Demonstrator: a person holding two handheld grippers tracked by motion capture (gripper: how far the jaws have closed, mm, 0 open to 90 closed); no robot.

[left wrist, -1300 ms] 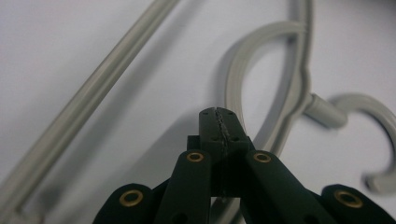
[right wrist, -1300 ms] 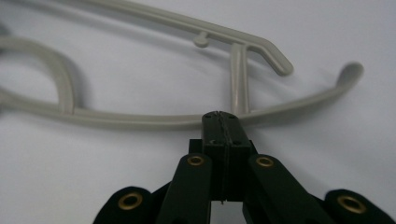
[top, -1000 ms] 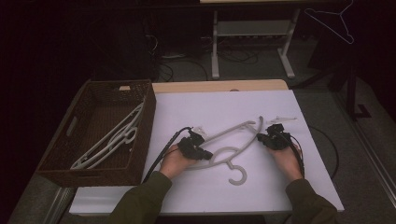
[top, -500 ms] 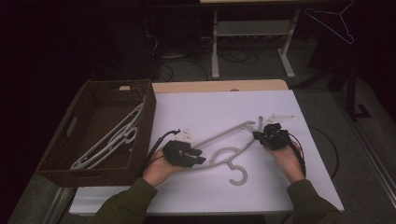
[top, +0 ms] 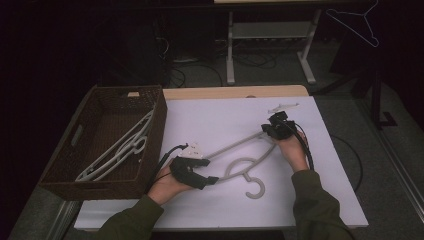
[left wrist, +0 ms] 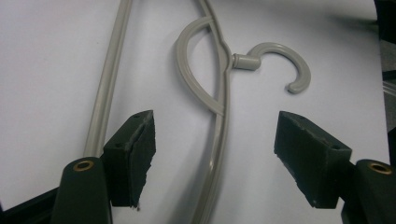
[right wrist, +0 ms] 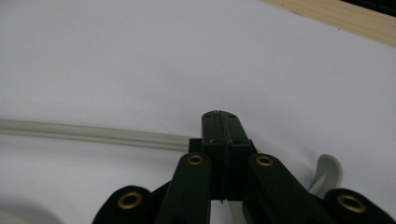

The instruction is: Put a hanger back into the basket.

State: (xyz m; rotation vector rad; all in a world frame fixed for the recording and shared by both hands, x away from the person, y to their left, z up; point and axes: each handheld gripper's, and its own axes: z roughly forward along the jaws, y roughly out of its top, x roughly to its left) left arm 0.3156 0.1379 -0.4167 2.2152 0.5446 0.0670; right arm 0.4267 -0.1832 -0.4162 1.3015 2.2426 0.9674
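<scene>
The grey hanger (top: 240,159) lies on the white surface (top: 220,120), beside the basket (top: 107,145). It is gripped at 1 end by the right gripper (top: 267,129). The left gripper (left wrist: 212,154) has just been opened, its jaws parted astride the hanger's arm.

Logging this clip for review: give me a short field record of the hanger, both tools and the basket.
hanger: grey plastic, flat on the white table, hook toward the person
left tool: jaws apart and just been opening, hanger bar between them, not pressed
right tool: jaws shut at the hanger's far end
basket: wicker, left of the table, holds pale hangers
</scene>
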